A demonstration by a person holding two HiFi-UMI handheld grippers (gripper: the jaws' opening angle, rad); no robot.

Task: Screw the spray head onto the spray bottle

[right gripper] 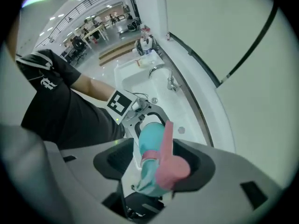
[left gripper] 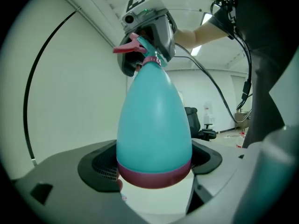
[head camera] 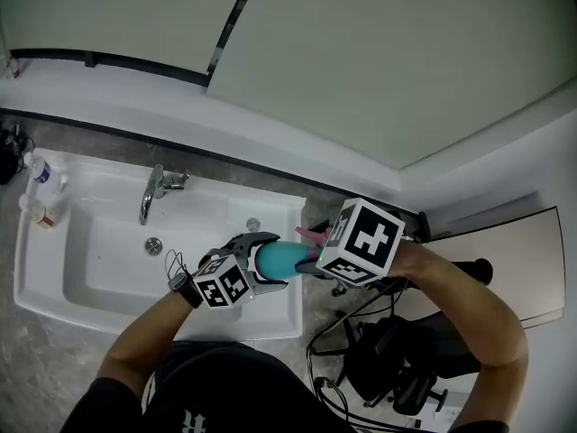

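In the head view the left gripper [head camera: 261, 262] and the right gripper [head camera: 315, 253] meet at the centre of the frame, above the right edge of a white sink [head camera: 54, 287]. The teal spray bottle [head camera: 279, 258] lies roughly level between them, and the pink spray head [head camera: 312, 235] shows just left of the right gripper's marker cube [head camera: 365, 240]. A faucet [head camera: 153, 192] stands at the sink's back rim, two small bottles [head camera: 40, 173] sit at its upper left corner, and an office chair [head camera: 406, 368] fills the lower right. In the left gripper view the left gripper [left gripper: 152, 164] is clamped on the spray bottle [left gripper: 154, 120], its jaws pressing either side of the wide base with its pink band. The bottle tapers upward to its neck, where the spray head [left gripper: 133, 45] sits, and the right gripper [left gripper: 147, 59] comes down around it from the top of the frame. In the right gripper view the right gripper [right gripper: 156, 164] stands wide around the spray head [right gripper: 170, 164], with a bright gap showing beside the left pad. Beyond it the spray bottle [right gripper: 150, 134] runs toward the left gripper [right gripper: 142, 118] at mid-frame, above the sink [right gripper: 128, 71] and faucet [right gripper: 163, 76] in the upper centre.
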